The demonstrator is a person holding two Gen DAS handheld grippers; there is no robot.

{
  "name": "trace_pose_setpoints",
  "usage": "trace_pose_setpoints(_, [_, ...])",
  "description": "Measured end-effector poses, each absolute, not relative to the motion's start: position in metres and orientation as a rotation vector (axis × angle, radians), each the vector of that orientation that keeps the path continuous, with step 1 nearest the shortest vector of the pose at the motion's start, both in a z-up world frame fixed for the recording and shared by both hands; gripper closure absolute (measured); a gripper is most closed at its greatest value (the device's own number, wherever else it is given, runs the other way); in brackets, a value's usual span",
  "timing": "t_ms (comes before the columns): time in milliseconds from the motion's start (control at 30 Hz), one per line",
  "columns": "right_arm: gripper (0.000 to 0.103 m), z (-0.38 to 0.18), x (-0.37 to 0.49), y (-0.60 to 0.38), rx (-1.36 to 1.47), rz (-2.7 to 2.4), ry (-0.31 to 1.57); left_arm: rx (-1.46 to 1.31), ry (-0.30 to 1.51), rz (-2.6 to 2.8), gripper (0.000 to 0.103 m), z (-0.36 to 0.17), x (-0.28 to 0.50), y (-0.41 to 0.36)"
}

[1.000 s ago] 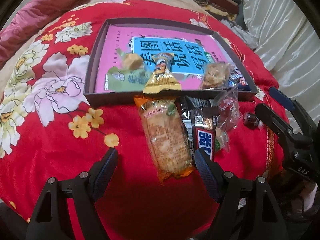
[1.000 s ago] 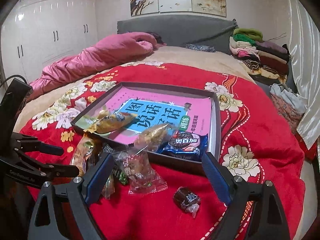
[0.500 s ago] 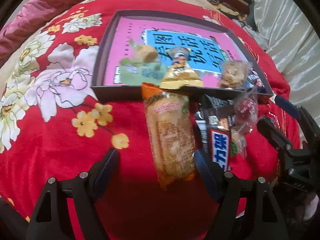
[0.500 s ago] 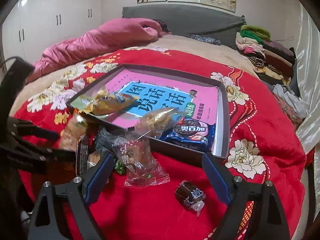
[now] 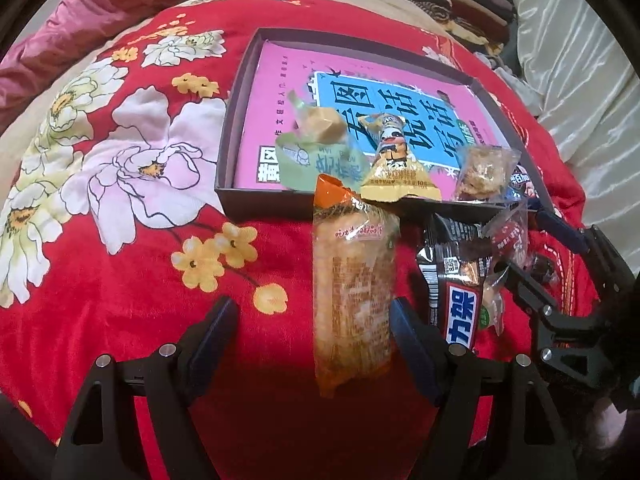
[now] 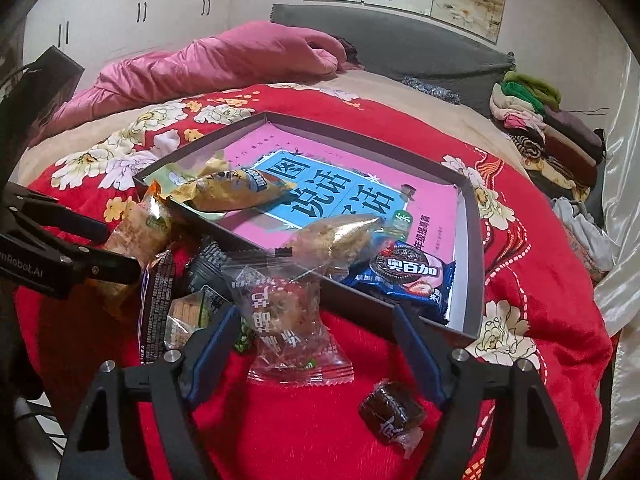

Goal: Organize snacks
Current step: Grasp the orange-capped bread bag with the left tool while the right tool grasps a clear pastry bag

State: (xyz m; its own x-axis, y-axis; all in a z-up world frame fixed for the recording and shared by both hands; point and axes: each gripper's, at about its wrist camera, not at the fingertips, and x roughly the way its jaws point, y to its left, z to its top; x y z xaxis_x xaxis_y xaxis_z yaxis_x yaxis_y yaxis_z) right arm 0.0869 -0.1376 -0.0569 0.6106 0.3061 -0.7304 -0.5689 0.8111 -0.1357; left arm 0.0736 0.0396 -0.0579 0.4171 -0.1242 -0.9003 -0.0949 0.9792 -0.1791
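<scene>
Closing around a clear crinkly plastic packet with red print point(image 6: 292, 332), the right gripper point(image 6: 312, 344) is bringing its jaws inward, though the blue pads are not yet pressing on the wrapper. That packet is lying on the red flowered bedspread point(image 6: 540, 280), just in front of the near wall of the shallow dark cardboard box tray point(image 6: 476, 264). Its slick film is bunching against a small green-edged cracker packet point(image 6: 188, 312) at the left pad, so the jaws could be catching both, or the film could be slipping out.

Standing spread, the left gripper point(image 5: 314, 328) is straddling a long orange-ended transparent packet of golden cake point(image 5: 352, 300), which is nearer the right pad and leaning on the tray's edge. A lopsided pinch there could be twisting it or dragging the black chocolate bar wrapper point(image 5: 456, 300) just beside it.

Further out, the small dark brown wrapped candy point(image 6: 392, 412) is lying alone near the right pad, easy to knock away. Inside the tray, a yellow pouch point(image 5: 396, 164) is overhanging the near wall and could be tipped off by a nudge.
</scene>
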Motion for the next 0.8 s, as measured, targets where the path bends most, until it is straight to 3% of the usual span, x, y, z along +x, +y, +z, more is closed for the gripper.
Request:
trace_pose_setpoints(33, [0.026, -0.057, 0.087, -0.138, -0.376, 0.517, 0.759, -0.216, 1.142, -0.018, 0.023, -0.058, 0.074, 0.040])
trace_pose_setpoints(167, [0.047, -0.057, 0.087, -0.136, -0.370, 0.547, 0.767, -0.208, 1.137, -0.016, 0.023, -0.058, 0.075, 0.037])
trace_pose_setpoints(267, [0.047, -0.064, 0.089, -0.131, -0.393, 0.552, 0.792, -0.202, 1.136, -0.018, 0.023, -0.059, 0.076, 0.034])
trace_pose_setpoints(400, [0.058, -0.068, 0.090, -0.125, -0.407, 0.573, 0.805, -0.199, 1.132, -0.021, 0.024, -0.060, 0.078, 0.030])
trace_pose_setpoints(567, [0.062, -0.064, 0.089, -0.128, -0.386, 0.574, 0.792, -0.190, 1.124, -0.030, 0.039, -0.063, 0.079, 0.025])
trace_pose_setpoints(700, [0.062, -0.056, 0.088, -0.136, -0.338, 0.577, 0.776, -0.213, 1.125, -0.052, 0.061, -0.065, 0.080, 0.023])
trace_pose_setpoints(800, [0.062, -0.052, 0.089, -0.142, -0.298, 0.578, 0.773, -0.204, 1.129, -0.053, 0.067, -0.066, 0.081, 0.021])
